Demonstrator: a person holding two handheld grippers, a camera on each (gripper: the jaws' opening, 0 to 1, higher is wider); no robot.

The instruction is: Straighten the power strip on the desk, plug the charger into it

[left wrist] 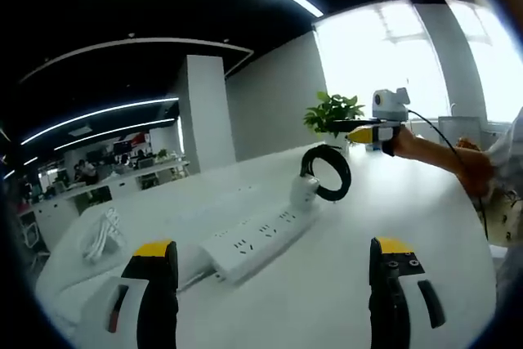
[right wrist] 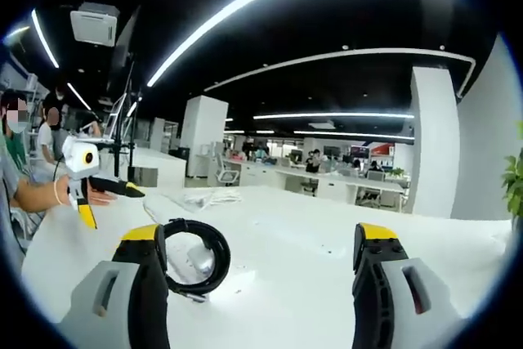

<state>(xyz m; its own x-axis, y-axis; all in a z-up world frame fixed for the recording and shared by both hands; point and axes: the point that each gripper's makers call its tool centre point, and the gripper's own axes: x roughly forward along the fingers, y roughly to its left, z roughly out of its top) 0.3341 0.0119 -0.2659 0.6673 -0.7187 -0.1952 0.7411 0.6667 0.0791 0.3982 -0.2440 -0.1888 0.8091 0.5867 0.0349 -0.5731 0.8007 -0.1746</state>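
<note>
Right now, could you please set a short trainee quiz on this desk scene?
1. True or false: the long white plastic power strip lies askew on the white desk.
2. The coiled black cable with its white charger lies: A) beyond the strip's far end, B) on the windowsill, C) in a gripper.
3. In what state are the left gripper and the right gripper?

Key: 1 true; 2 A; 3 both open and empty.
</note>
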